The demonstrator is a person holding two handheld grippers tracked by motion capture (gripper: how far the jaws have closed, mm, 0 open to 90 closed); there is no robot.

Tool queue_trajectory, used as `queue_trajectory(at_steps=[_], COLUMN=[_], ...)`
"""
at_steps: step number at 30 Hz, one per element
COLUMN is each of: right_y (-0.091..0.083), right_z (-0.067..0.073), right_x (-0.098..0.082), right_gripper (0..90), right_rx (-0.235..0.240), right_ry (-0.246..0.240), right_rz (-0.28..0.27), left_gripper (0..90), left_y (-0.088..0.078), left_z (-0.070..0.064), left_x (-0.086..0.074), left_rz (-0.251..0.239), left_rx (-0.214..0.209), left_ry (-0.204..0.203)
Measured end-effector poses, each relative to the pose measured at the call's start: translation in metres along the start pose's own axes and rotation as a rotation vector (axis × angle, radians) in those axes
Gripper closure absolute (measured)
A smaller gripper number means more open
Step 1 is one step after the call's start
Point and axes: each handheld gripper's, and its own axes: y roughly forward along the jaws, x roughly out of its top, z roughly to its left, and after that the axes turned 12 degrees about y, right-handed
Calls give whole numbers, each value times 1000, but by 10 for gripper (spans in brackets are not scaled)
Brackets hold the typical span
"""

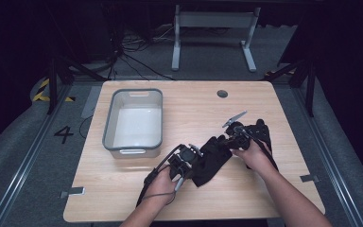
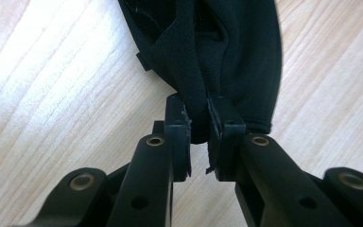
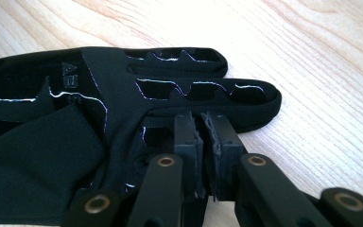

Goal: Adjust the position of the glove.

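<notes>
High view: my left gripper (image 1: 194,156) and right gripper (image 1: 230,137) both clamp the black glove (image 1: 212,158); bin (image 1: 133,142) beyond awaits.

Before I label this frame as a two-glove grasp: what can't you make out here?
- High view: whether the black fabric is one glove or two; too dark, with the grippers over it.
- Left gripper view: which part the left gripper pinches; bunched folds.
- Right gripper view: the glove cuff; cut by the left edge.
</notes>
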Motion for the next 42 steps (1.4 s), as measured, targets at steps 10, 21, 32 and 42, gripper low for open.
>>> queue_trajectory(at_steps=[10, 21, 32, 42], right_y=[-26, -66, -75, -63], right_z=[7, 28, 45, 57], right_x=[-8, -45, -81, -104], right_gripper=[851, 850, 854, 855], right_rx=[19, 43, 70, 95], right_ry=[0, -20, -37, -46], right_rz=[-52, -125, -96, -23], left_gripper=[801, 798, 795, 793], left_y=[-25, -43, -40, -18], left_z=[0, 8, 6, 1], left_x=[-2, -6, -1, 1], left_rz=[-38, -45, 25, 152], left_rx=[-11, 48, -14, -80], left_ry=[21, 48, 88, 128])
